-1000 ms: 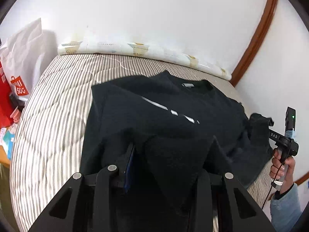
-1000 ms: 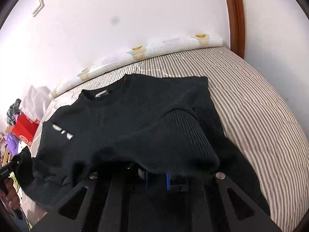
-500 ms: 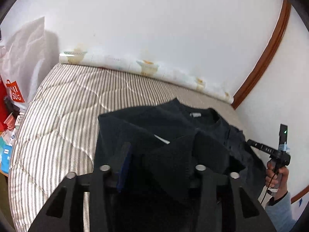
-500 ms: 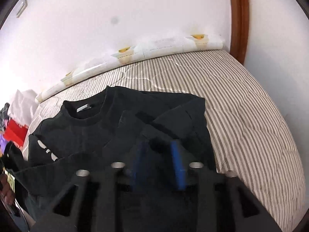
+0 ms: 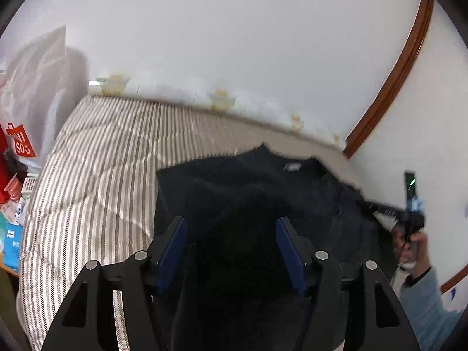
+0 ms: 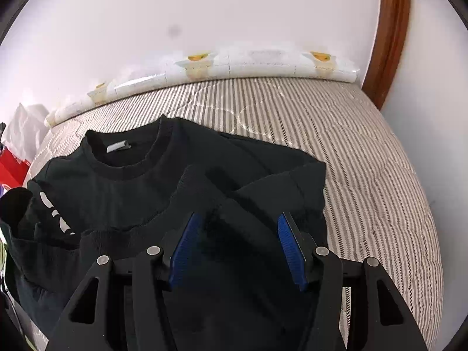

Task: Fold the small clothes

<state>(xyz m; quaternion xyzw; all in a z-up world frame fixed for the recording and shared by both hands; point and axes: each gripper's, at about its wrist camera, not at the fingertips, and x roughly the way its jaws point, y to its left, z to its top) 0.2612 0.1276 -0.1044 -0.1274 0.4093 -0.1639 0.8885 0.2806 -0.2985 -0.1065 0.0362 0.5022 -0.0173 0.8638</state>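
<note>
The black sweatshirt [image 6: 140, 184] lies on the striped bed [image 6: 365, 175], neckline toward the wall, its white collar label [image 6: 117, 147] showing inside the ribbed neck. Both sides look turned inward: on the wearer's right edge a sleeve with a ribbed cuff [image 6: 204, 187] is doubled across the chest, and the hem band [image 6: 117, 234] is pulled up over the lower body, partly hiding the white print [image 6: 54, 213]. That layering suggests the garment is being narrowed and shortened into a compact packet, so the fold appears well under way but not finished.

The right tool [image 6: 238, 242] hovers low over the doubled sleeve with its blue pads [image 6: 285, 234] spread wide and nothing between them; the cloth under it rests by its own weight. The left tool [image 5: 231, 244] is likewise spread wide above the other side of the sweatshirt, its pads empty. In the left wrist view, which is blurred, the person's right hand [image 5: 409, 239] grips the other handle at the bed's edge.

Beyond the bed a patterned roll [image 6: 234, 64] lines the white wall, a brown wooden trim [image 6: 392, 35] runs up the corner, and a white shopping bag [image 5: 35, 87] stands at the left.
</note>
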